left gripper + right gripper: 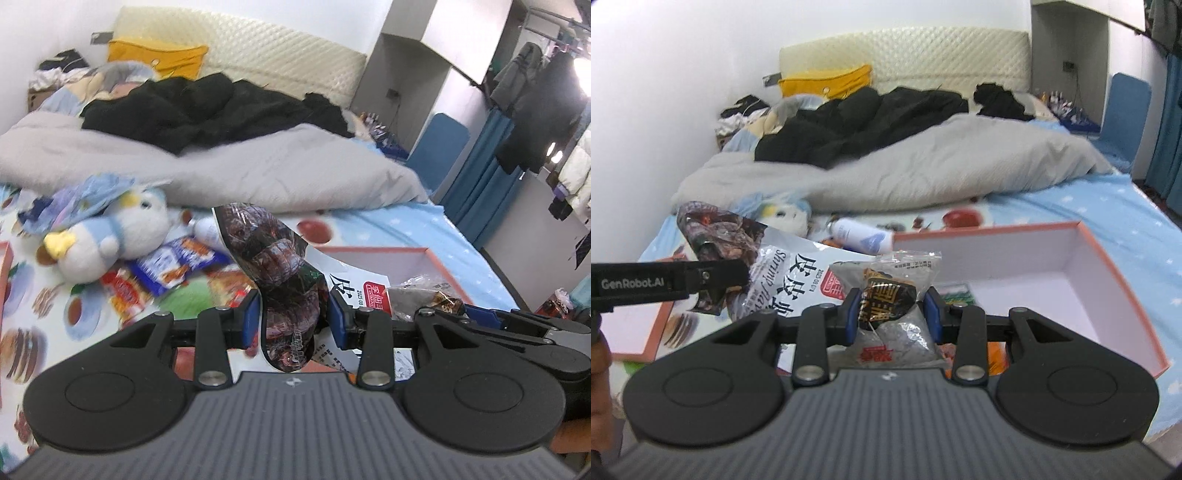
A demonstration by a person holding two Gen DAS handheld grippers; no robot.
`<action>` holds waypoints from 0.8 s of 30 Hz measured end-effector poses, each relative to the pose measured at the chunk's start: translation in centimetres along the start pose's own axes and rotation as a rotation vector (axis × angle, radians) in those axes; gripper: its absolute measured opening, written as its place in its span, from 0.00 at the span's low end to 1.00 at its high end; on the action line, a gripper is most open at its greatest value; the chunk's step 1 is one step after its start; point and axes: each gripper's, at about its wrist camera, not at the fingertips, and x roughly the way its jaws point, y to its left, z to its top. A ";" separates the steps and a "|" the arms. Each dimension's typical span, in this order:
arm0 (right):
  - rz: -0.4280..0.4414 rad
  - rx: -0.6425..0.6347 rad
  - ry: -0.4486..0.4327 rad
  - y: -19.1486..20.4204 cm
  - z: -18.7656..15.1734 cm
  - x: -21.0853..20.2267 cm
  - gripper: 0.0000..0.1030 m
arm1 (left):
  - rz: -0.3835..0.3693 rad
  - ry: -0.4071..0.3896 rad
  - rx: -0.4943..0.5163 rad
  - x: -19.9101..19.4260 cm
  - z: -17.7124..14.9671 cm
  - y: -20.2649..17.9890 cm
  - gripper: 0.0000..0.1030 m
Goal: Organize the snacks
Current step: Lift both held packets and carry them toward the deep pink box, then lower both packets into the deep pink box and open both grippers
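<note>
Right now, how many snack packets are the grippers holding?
2. The left gripper pinches the big shrimp-flavour bag, raised over the bed. The right gripper clamps a small clear packet near the open box. More snacks lie on the bed.

A bed (1108,206) is carrying everything, its sheet (391,229) pale blue with printed food pictures. A grey duvet (258,166) is lying bunched across the middle, black clothes (207,107) piled on it and a yellow cushion (159,55) leaning at the headboard (923,55). A plush toy (110,236) is lying near the duvet's edge, a white can (860,236) resting on its side near it. Snack packets (177,266) are lying scattered beside the toy. An open pink-edged box (1100,280) is sitting on the sheet.
</note>
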 end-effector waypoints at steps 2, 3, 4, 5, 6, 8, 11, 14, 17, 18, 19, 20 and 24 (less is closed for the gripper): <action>-0.006 0.005 -0.015 -0.8 0.6 -0.3 0.38 | -0.010 -0.005 0.002 0.3 0.6 -0.8 0.43; -0.010 0.006 -0.020 -1.2 0.7 -0.3 0.38 | -0.016 -0.008 0.005 0.5 0.9 -1.2 0.43; -0.014 0.007 -0.025 -1.6 0.9 -0.5 0.38 | -0.020 -0.011 0.007 0.7 1.2 -1.6 0.43; -0.018 0.008 -0.029 -2.0 1.1 -0.5 0.38 | -0.025 -0.011 0.010 0.9 1.4 -2.0 0.43; -0.022 0.008 -0.031 -2.3 1.2 -0.5 0.38 | -0.030 -0.010 0.012 1.2 1.6 -2.4 0.43; -0.030 0.011 -0.030 -3.3 1.5 -0.1 0.38 | -0.036 -0.004 0.022 2.0 1.9 -3.2 0.43; -0.038 0.019 -0.023 -4.5 1.7 0.5 0.38 | -0.041 0.011 0.027 3.4 2.2 -4.3 0.43; -0.043 0.034 -0.011 -6.0 1.7 1.3 0.38 | -0.047 0.036 0.030 5.3 2.3 -5.3 0.43; -0.053 0.044 0.010 -7.5 1.3 2.2 0.38 | -0.050 0.065 0.042 7.4 2.1 -6.4 0.43; -0.056 0.050 0.017 -7.8 1.1 2.5 0.38 | -0.051 0.078 0.047 8.2 1.9 -6.8 0.43; -0.059 0.060 0.026 -8.4 0.9 2.9 0.38 | -0.052 0.090 0.051 8.9 1.8 -7.1 0.43; -0.061 0.068 0.033 -8.9 0.6 3.2 0.38 | -0.055 0.102 0.058 9.7 1.6 -7.3 0.43; -0.085 0.098 0.074 -10.7 -0.7 4.8 0.38 | -0.059 0.160 0.075 12.8 0.7 -8.1 0.43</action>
